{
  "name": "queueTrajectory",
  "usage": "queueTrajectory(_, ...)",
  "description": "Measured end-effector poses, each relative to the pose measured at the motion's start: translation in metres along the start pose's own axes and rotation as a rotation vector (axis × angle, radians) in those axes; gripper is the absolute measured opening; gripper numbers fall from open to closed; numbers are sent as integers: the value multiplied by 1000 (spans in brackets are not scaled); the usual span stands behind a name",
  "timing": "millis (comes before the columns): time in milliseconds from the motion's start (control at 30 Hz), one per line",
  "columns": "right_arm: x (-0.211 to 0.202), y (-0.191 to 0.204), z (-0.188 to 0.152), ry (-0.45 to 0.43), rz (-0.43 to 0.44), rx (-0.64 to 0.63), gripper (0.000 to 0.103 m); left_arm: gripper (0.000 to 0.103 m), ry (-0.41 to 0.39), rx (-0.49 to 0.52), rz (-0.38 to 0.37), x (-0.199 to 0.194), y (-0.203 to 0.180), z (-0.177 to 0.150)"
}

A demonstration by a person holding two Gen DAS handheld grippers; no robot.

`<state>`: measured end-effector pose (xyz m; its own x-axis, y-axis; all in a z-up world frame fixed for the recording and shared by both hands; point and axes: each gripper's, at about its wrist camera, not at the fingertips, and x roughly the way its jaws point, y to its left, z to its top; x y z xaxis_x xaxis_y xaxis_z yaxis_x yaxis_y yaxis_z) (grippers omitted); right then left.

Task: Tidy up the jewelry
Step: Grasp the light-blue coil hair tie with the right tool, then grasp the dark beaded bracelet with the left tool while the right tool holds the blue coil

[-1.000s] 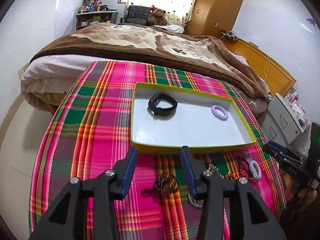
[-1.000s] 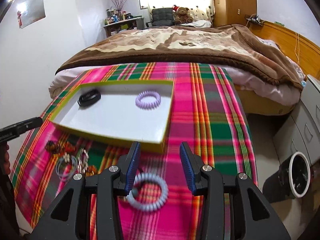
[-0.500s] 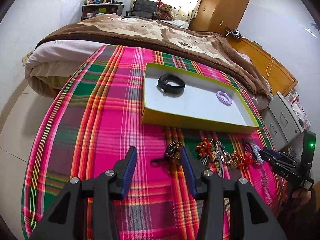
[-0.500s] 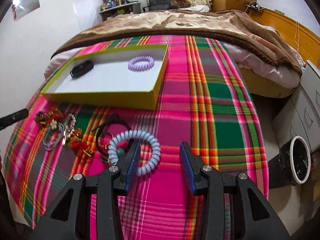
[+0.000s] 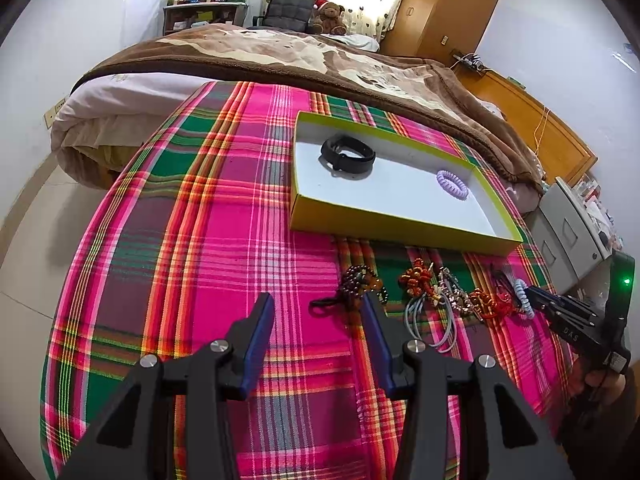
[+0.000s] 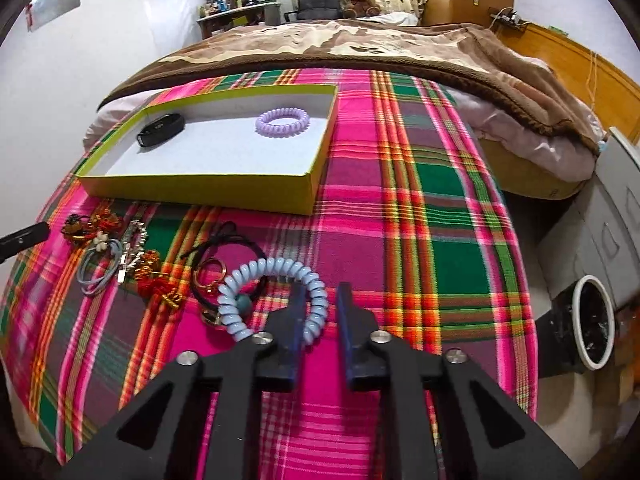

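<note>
Where the left wrist view looks down, the left tongs [image 5: 318, 314] hang open and empty over the plaid bench [image 5: 192, 216], a dark bead bracelet [image 5: 360, 280] just beyond. In the right wrist view, the right tongs [image 6: 318, 308], part open, straddle the near rim of the pale blue coil band [image 6: 276, 300]; it looks light, springy and slippery, so a pinch across one coil seems best.

A home bedroom: bed [image 5: 304, 56], wardrobe [image 5: 444, 4], teddy bear [image 5: 329, 14].

Right claw [image 6: 319, 298] part-closed beside blue coil band [image 6: 276, 296], purple coil [image 6: 283, 120] in tray [image 6: 200, 187]
</note>
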<state>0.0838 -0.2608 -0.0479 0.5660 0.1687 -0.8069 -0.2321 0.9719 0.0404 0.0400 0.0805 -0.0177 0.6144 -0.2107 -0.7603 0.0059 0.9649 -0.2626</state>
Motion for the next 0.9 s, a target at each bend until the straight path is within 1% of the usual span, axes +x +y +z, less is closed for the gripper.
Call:
queueTrajectory(133,-2,-3,0,-9,0,16,10,47,4,6,-4,2,0,0)
queueTrajectory(200,-7,-5,1,-30,-4,27,10,47,5,15,-13,4,-1,1)
queueTrajectory(300,-19,-10,3,-73,17,62,10,47,14,34,-9,8,-4,4)
queueTrajectory(400,-29,-11,7,-112,26,80,10,52,15,63,-12,12,-11,7)
queueTrajectory(467,-32,-10,10,-119,36,86,10,52,25,68,-25,17,-15,8)
queueTrajectory(600,-33,-4,13,-123,41,75,10,52,41,94,-18,24,-25,9)
queueTrajectory(733,-32,1,14,-123,44,66,10,52,54,100,17,30,-27,11)
queueTrajectory(833,-32,3,13,-125,53,66,10,52,63,121,23,36,-30,10)
queueTrajectory(900,-31,5,13,-123,56,63,10,49,68,107,34,38,-29,10)
